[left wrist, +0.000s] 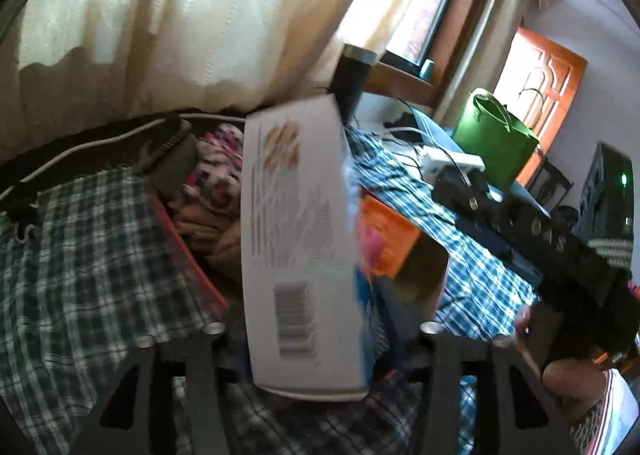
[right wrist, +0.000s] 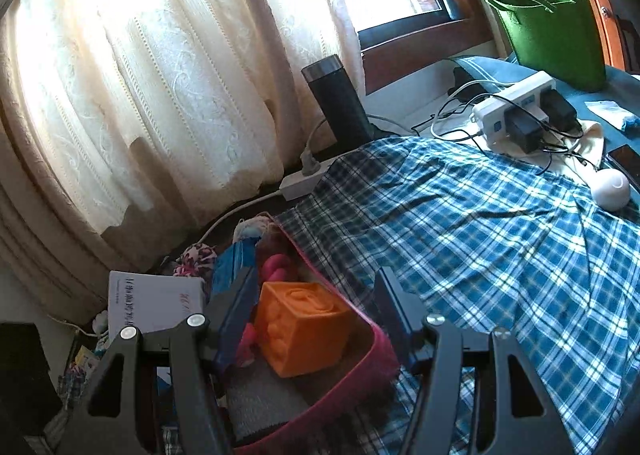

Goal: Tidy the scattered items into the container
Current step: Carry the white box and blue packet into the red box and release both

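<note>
The white box stands between the released left tongs; right tongs gape empty.

My white carton is blurred, its print unreadable, and it hides most of the red bin behind it. Behind the carton, the orange block shows only one corner.

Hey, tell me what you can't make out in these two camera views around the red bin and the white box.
- White box, left wrist view: motion blur smears its print, and the frames don't show whether the left gripper grips it.
- Red bin, left wrist view: the box covers its middle.
- Orange block, right wrist view: the right gripper straddles it; contact unclear.
- Bin floor, right wrist view: hidden behind gripper linkage.
</note>
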The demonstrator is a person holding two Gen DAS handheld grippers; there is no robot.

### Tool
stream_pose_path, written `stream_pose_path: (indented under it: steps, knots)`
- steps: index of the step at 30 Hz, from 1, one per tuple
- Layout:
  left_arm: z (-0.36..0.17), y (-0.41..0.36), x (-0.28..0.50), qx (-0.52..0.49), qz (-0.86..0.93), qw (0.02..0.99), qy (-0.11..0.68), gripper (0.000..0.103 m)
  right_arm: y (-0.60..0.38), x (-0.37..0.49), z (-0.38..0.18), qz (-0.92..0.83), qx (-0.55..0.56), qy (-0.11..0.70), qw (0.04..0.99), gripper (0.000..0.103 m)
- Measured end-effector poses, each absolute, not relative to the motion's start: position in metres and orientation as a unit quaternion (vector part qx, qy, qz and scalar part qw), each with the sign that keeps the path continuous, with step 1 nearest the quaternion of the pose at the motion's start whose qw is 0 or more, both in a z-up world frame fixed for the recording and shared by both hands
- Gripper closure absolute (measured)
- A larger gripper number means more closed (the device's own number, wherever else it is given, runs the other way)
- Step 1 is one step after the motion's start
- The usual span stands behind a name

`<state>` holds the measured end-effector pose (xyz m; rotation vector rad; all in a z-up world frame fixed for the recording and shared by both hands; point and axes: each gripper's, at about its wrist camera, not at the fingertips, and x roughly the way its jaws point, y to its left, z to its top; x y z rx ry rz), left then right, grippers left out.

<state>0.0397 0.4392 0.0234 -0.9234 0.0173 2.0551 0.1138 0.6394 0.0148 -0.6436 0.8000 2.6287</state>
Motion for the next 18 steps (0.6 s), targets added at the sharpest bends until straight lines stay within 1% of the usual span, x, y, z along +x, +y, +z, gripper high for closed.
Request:
stream_pose_path:
  steps: [1, 3, 5, 8, 13, 18]
  knots:
    - [0.025, 0.436, 0.037, -0.365, 0.828, 0.426, 0.004, 0.037, 0.638, 0.113, 0.015, 0.92, -0.226, 0.279, 0.157, 0.038]
    - [0.027, 0.431, 0.033, -0.355, 0.836, 0.417, -0.001, 0.031, 0.632, 0.112, 0.015, 0.922, -0.228, 0.273, 0.152, 0.038]
    - [0.029, 0.432, 0.026, -0.345, 0.843, 0.412, 0.001, 0.028, 0.628, 0.111, 0.016, 0.923, -0.229, 0.27, 0.148, 0.038]
    - [0.026, 0.434, 0.018, -0.341, 0.846, 0.409, 0.017, 0.028, 0.621, 0.11, 0.016, 0.926, -0.231, 0.263, 0.143, 0.038]
    - [0.006, 0.444, 0.013, -0.367, 0.841, 0.393, 0.062, 0.028, 0.614, 0.11, 0.017, 0.928, -0.231, 0.257, 0.141, 0.038]
    - [0.003, 0.443, 0.014, -0.379, 0.831, 0.404, 0.052, 0.028, 0.614, 0.114, 0.019, 0.929, -0.226, 0.256, 0.146, 0.038]
